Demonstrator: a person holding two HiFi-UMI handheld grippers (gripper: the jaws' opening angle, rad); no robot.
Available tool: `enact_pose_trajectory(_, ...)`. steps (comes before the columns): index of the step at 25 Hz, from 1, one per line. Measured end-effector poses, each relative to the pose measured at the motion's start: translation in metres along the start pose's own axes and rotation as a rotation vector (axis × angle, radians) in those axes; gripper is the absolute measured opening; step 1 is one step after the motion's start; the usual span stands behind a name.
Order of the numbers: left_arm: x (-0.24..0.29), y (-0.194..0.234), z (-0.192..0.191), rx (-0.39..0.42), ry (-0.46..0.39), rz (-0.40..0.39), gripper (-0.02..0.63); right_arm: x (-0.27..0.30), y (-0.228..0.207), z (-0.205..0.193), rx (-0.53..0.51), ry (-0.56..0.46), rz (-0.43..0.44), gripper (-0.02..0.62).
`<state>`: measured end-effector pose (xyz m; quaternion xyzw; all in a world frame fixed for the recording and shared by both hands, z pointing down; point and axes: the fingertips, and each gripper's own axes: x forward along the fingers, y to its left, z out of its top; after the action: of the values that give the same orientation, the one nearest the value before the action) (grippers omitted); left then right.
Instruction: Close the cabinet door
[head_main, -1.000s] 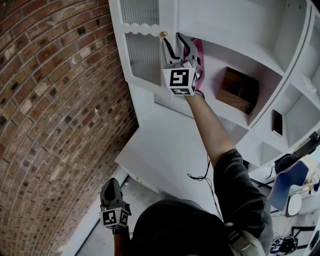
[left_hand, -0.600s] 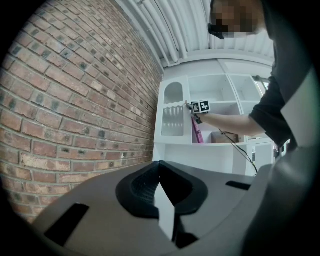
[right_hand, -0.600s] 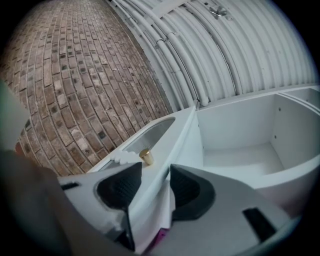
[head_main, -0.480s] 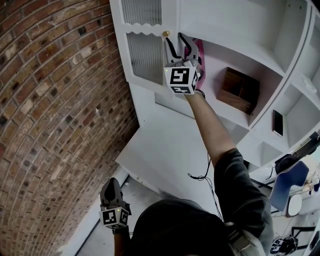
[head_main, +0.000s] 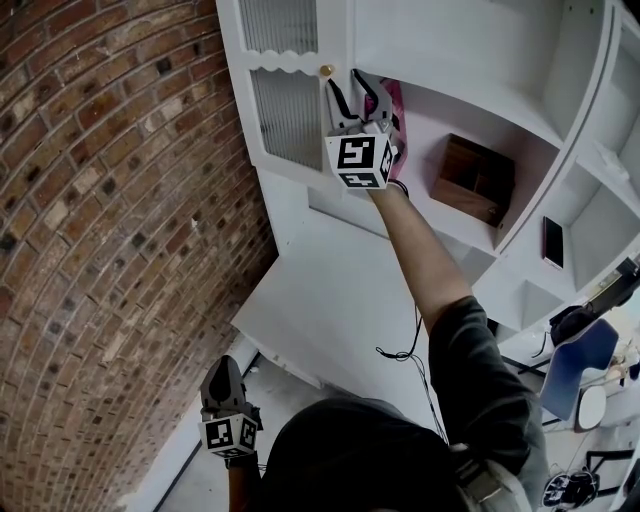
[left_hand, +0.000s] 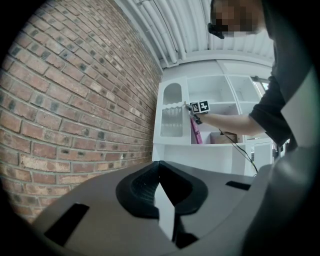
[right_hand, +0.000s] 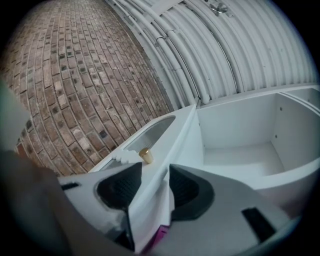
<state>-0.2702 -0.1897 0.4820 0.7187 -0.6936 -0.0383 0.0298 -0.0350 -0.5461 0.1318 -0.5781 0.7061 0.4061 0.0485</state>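
The white cabinet door, with ribbed glass panels and a small brass knob, stands at the cabinet's left side. My right gripper is raised at arm's length to the door's free edge, just right of the knob. In the right gripper view its jaws straddle that door edge, one pad on each face, with the knob just beyond the left jaw. My left gripper hangs low beside my body, far from the cabinet, and its tips meet with nothing between them.
A brick wall runs close along the left of the cabinet. The open shelf behind the door holds a pink thing and a wooden box. A white counter juts out below. A thin cable dangles from my right arm.
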Motion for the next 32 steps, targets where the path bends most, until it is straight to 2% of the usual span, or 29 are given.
enact_pose_trajectory(9,-0.009,0.003,-0.001,0.003,-0.002,0.014,0.002,0.004,-0.004,-0.008,0.001,0.036,-0.018,0.169)
enact_pose_trajectory(21,-0.007,-0.004,-0.002,0.006,0.005,0.008,0.002,0.005,-0.004,-0.009,-0.016,0.047,0.008,0.169)
enact_pose_trajectory(32,-0.009,-0.013,-0.005,0.003,0.013,-0.012,0.002,-0.020,-0.010,0.004,0.034,0.011,0.031,0.169)
